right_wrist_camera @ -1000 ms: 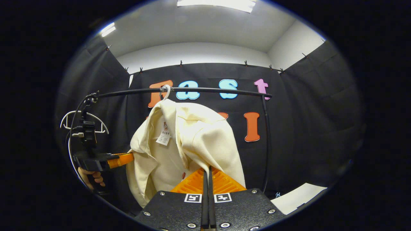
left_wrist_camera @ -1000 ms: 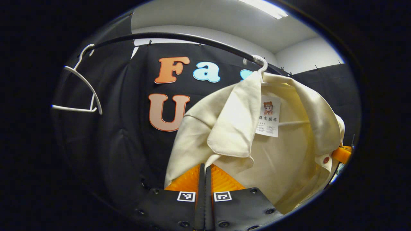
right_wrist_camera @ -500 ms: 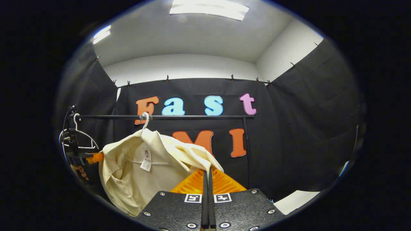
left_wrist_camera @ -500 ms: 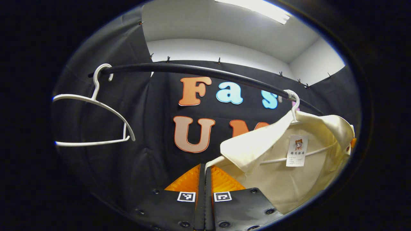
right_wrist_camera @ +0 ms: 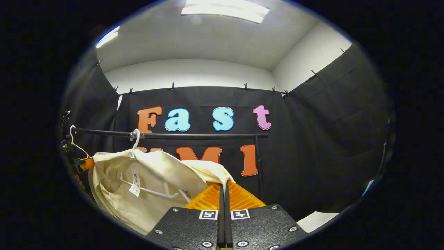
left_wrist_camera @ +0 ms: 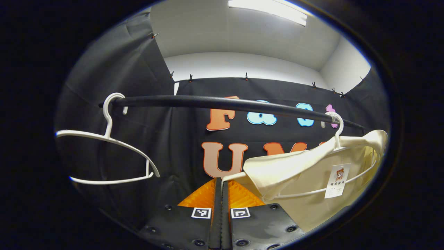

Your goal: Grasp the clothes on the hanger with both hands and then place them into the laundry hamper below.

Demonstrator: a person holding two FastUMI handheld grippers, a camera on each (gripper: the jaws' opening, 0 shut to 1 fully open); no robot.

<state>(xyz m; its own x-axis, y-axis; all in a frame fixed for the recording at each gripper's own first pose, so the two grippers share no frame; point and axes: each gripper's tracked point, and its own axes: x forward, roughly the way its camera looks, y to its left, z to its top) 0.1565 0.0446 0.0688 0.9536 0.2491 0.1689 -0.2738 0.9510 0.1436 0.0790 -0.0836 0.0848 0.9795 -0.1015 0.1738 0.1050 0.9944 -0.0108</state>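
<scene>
The garment (left_wrist_camera: 312, 194) is made of matt, cream cloth, softly creased; a paper tag (left_wrist_camera: 337, 181) is hung inside it; both hangers, the bare one (left_wrist_camera: 111, 152) included, are formed of smooth white plastic; the rail (left_wrist_camera: 222, 103) is finished in matt black; the gripper fingers (right_wrist_camera: 239, 198) are ribbed in orange plastic, their black housings (right_wrist_camera: 263, 225) finely textured.

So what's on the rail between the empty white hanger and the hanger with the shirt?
Nothing: in the left gripper view the black rail runs bare from the empty hanger to the cream shirt's hanger.
</scene>
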